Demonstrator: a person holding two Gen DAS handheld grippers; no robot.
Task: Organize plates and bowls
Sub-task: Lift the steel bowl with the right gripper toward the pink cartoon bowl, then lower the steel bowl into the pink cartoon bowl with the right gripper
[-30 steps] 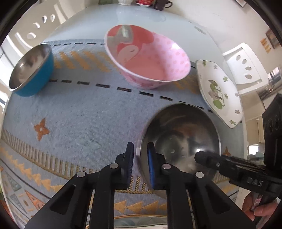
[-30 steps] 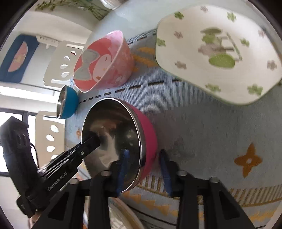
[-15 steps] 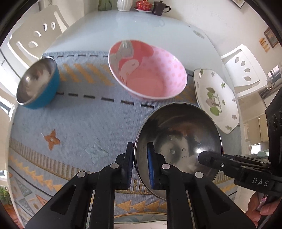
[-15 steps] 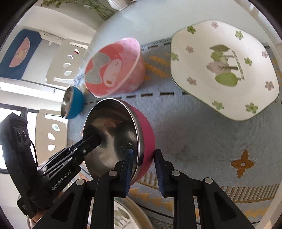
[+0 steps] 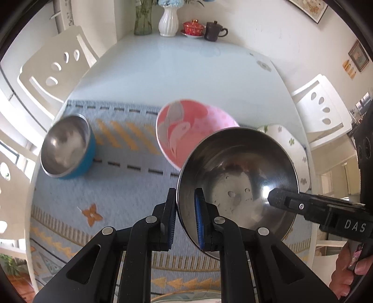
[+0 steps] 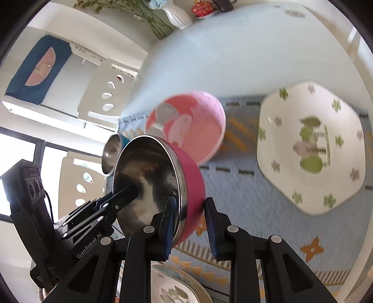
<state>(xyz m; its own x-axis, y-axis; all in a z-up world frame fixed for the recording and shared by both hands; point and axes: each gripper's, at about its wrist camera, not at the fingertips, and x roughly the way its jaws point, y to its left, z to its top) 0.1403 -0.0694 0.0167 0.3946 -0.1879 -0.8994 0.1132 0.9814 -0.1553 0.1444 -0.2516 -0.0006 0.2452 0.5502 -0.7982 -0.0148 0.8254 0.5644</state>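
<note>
A steel bowl with a pink outside hangs tilted above the blue patterned mat, carried by both grippers. My left gripper is shut on its left rim, one pad inside and one outside. My right gripper is shut on the opposite wall; it shows in the left wrist view as a black finger inside the bowl. Behind on the mat stand a pink cartoon bowl, a blue steel bowl and a white hexagonal flowered plate.
Another flowered plate lies at the table's near edge under the grippers. A white vase, red lidded cup and dark mug stand at the far end. White chairs flank the round table. A hand holds the right gripper.
The right gripper's fingers closed on the bowl's wall. Both grippers then rose together, lifting the pink steel bowl off the mat; the other dishes look farther away.
</note>
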